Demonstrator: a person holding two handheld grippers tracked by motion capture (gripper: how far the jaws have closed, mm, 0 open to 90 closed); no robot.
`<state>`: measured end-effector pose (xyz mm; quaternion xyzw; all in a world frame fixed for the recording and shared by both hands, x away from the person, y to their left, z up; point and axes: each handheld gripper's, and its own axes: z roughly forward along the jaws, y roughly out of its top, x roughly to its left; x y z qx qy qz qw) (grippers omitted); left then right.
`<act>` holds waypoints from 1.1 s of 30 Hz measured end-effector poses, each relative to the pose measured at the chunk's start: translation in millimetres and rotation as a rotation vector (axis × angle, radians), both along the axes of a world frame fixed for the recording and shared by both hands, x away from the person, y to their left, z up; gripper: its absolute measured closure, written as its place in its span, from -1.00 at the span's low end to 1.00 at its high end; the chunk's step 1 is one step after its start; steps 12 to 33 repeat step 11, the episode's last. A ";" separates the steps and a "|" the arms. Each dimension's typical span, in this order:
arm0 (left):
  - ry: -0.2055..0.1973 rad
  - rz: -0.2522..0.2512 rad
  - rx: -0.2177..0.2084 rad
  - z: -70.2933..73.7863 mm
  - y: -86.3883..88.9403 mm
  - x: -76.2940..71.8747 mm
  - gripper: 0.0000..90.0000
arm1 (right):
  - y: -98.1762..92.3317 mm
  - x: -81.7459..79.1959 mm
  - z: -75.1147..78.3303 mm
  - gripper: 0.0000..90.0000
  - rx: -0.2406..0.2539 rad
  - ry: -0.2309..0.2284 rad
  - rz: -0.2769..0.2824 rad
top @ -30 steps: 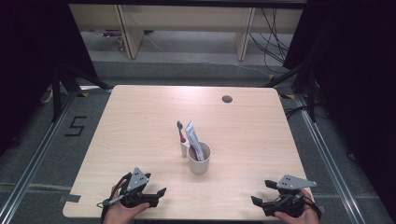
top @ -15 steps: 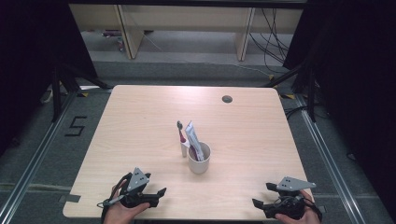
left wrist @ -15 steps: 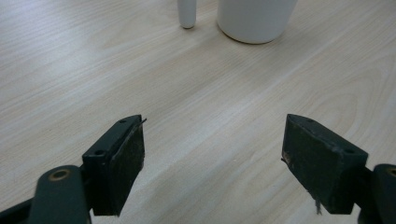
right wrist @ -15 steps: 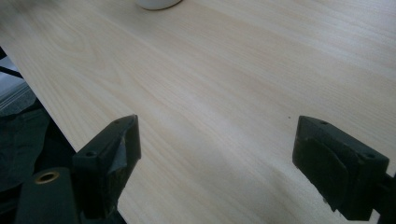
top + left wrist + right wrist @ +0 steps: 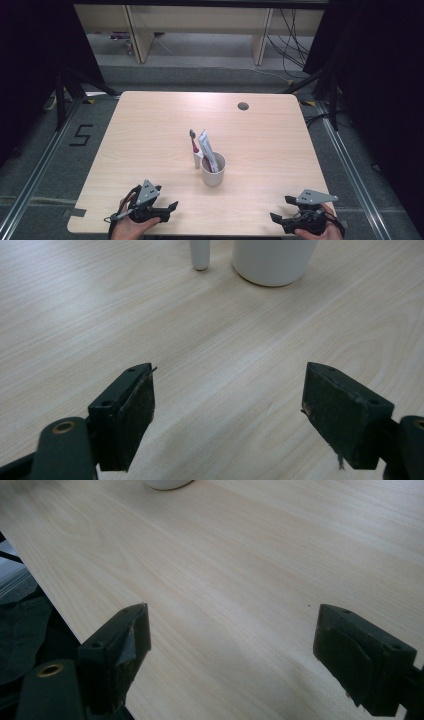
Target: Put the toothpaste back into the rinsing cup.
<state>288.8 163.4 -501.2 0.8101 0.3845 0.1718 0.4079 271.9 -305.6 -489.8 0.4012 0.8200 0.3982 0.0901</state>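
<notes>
At the near edge of the tabletop, the left gripper sits at the near left, held in a hand that comes in from the bottom. Its jaws are spread wide with nothing between them; in the left gripper view only bare light wood lies in the gap. At the near right corner the right gripper rests low over the wood in the other hand, its jaws likewise released and empty, with the tabletop's near edge running just beside the left one in the right gripper view. The two grippers are well apart from each other, and neither touches anything but the air over the wood.

Farther in, about midway across the tabletop, stands a white cup, upright. A toothpaste tube stands tilted inside it, leaning to the far left above the rim. Just beside the cup on its left, a toothbrush stands upright on a white base, red along the handle with the head on top; whether it touches the cup cannot be told. The left gripper view shows the cup's base and the white foot of the toothbrush side by side ahead of the jaws.

Near the far edge, right of centre, a round cable hole is set in the tabletop.
</notes>
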 end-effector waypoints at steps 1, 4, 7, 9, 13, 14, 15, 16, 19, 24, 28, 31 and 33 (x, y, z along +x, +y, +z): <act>0.001 -0.002 0.002 0.1 0.2 0.0 -0.53 | 0.0 0.0 0.0 -0.65 0.001 0.001 0.000; 0.000 -0.001 0.001 -0.2 0.4 0.4 -0.53 | -1.3 1.5 0.0 -0.65 -0.013 -0.024 0.009; 0.002 -0.002 -0.001 -0.3 0.3 0.4 -0.53 | -0.4 1.7 -0.4 -0.64 -0.011 -0.015 0.005; 0.002 -0.002 -0.001 -0.4 0.2 0.4 -0.53 | -0.5 1.7 -0.4 -0.65 -0.004 -0.022 0.008; 0.001 -0.003 0.002 -0.6 0.3 0.8 -0.53 | -1.1 1.5 0.3 -0.64 -0.007 -0.029 0.006; 0.001 -0.003 0.002 -0.6 0.3 0.8 -0.53 | -1.1 1.5 0.3 -0.64 -0.007 -0.029 0.006; 0.001 -0.003 0.002 -0.6 0.3 0.8 -0.53 | -1.1 1.5 0.3 -0.64 -0.007 -0.029 0.006; 0.001 -0.003 0.002 -0.6 0.3 0.8 -0.53 | -1.1 1.5 0.3 -0.64 -0.007 -0.029 0.006; 0.001 -0.003 0.002 -0.6 0.3 0.8 -0.53 | -1.1 1.5 0.3 -0.64 -0.007 -0.029 0.006; 0.001 -0.003 0.002 -0.6 0.3 0.8 -0.53 | -1.1 1.5 0.3 -0.64 -0.007 -0.029 0.006; 0.001 -0.003 0.002 -0.6 0.3 0.8 -0.53 | -1.1 1.5 0.3 -0.64 -0.007 -0.029 0.006; 0.001 -0.003 0.002 -0.6 0.3 0.8 -0.53 | -1.1 1.5 0.3 -0.64 -0.007 -0.029 0.006; 0.001 -0.003 0.002 -0.6 0.3 0.8 -0.53 | -1.1 1.5 0.3 -0.64 -0.007 -0.029 0.006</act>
